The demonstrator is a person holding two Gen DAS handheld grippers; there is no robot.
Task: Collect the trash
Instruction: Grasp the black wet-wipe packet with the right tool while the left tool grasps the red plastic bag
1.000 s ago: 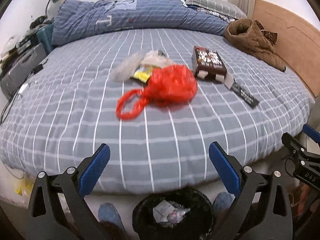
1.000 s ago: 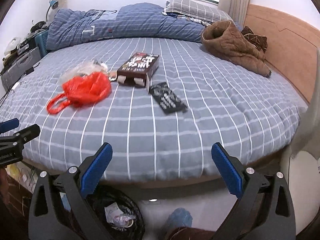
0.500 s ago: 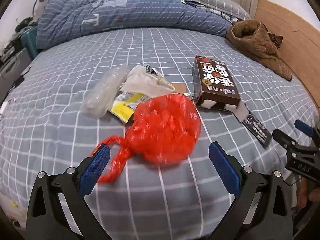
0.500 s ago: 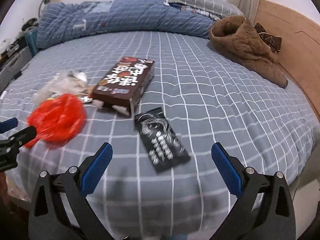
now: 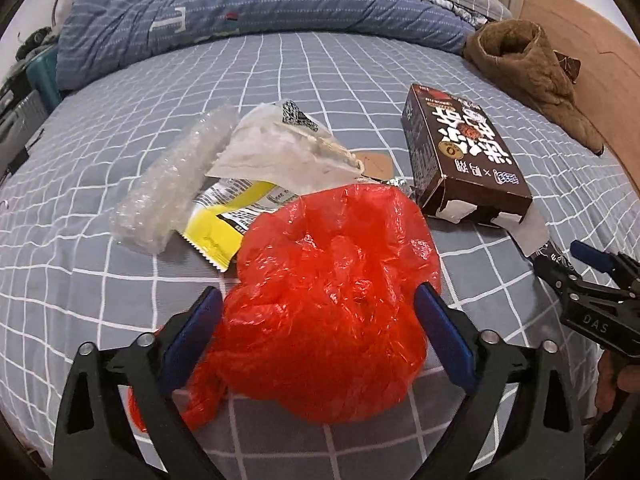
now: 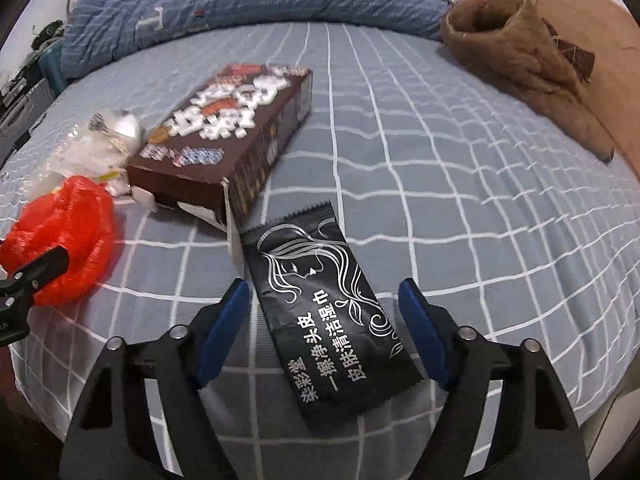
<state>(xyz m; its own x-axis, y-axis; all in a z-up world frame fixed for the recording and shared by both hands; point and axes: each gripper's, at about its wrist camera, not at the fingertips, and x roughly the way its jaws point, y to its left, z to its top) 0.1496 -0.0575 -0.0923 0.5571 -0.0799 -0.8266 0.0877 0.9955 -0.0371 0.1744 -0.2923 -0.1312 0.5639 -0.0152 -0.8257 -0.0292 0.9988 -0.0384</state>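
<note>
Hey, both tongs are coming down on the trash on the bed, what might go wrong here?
The left tongs are closing around the puffy red plastic bag; the thin film could slip out or tear. The right tongs are closing over the flat black wipes packet, which lies flush on the bed sheet, so they may pinch fabric instead.

red bag (image 5: 332, 292) | black sachet (image 6: 328, 312) | brown box (image 5: 464, 152) | grey-checked bedspread (image 6: 460, 184)
</note>
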